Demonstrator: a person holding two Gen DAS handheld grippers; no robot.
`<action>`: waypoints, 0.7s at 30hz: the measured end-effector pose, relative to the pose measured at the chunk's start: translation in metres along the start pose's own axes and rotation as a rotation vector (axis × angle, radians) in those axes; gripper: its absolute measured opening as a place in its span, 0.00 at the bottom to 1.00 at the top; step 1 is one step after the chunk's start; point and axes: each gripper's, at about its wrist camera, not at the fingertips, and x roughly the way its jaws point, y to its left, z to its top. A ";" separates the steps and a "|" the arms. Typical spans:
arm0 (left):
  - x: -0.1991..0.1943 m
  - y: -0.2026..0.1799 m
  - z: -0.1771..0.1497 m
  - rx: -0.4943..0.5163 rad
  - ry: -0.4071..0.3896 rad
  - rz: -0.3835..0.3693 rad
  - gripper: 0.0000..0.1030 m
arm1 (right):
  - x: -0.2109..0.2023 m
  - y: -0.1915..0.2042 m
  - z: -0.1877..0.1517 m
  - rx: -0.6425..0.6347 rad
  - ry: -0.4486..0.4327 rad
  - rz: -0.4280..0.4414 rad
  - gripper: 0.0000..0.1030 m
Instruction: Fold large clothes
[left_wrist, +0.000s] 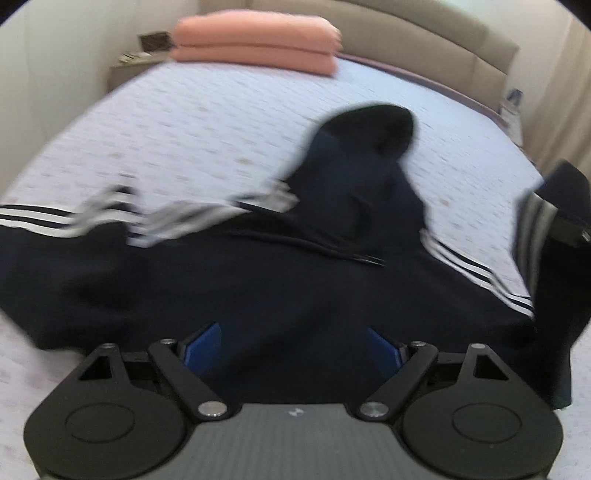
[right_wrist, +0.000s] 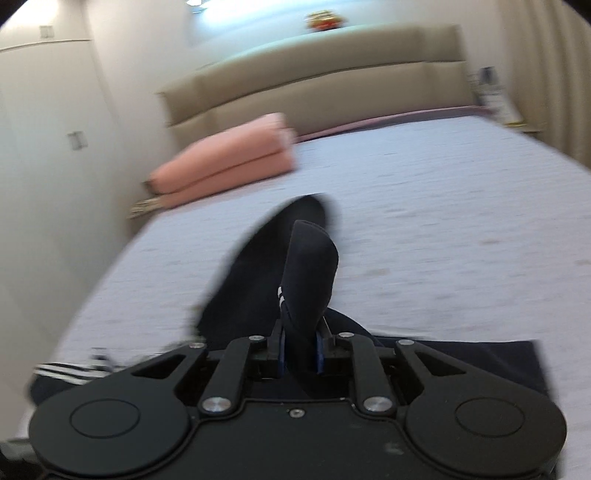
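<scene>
Dark navy hooded jacket with white sleeve stripes (left_wrist: 280, 266) spread across pale patterned bed sheet (left_wrist: 192, 122), hood toward beige padded headboard (right_wrist: 314, 92). Left gripper (left_wrist: 293, 350) above the jacket's near edge – jaws wide apart, nothing between them. Right gripper (right_wrist: 300, 350) nearly closed, pinching a raised fold of sleeve. Folded pink blanket (left_wrist: 255, 48) near the headboard, well apart from the jacket.
</scene>
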 end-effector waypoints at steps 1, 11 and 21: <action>-0.003 0.015 0.002 -0.010 -0.009 0.010 0.84 | 0.011 0.018 -0.003 0.000 0.014 0.040 0.22; 0.012 0.099 0.004 -0.076 0.030 -0.045 0.84 | 0.065 0.022 -0.039 0.012 0.291 0.066 0.72; 0.085 0.089 0.026 -0.184 0.116 -0.216 0.77 | 0.058 -0.068 -0.064 0.000 0.301 -0.442 0.29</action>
